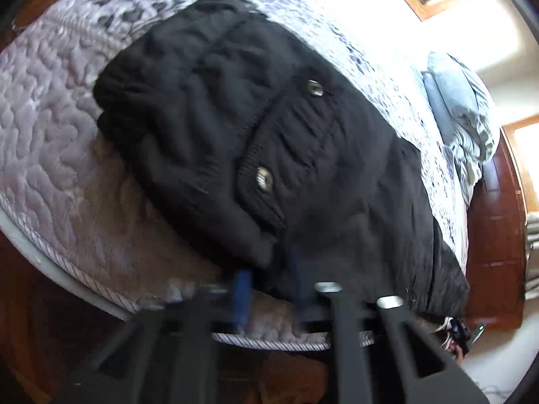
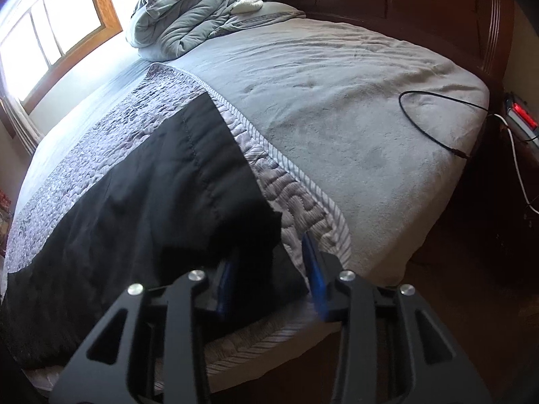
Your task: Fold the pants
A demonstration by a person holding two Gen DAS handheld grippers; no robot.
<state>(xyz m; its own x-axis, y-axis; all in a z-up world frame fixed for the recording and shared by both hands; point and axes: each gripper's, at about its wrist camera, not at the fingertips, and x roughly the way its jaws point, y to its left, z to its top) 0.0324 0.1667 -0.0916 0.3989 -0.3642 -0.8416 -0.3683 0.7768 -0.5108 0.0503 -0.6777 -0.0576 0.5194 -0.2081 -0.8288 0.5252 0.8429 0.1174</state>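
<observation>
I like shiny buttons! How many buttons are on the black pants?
2. One button sits higher on the pants, the other button lower, nearer the gripper. Folds may hide more.

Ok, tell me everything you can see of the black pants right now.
The black pants lie flat along the near edge of the quilted grey bedspread, partly folded. The waist end is bunched thick, with a ribbed band and two metal buttons; the leg end shows smooth fabric with a stitched seam. The left gripper stands open at the waist edge, cloth between its blue pads. The right gripper is open around the leg corner.
</observation>
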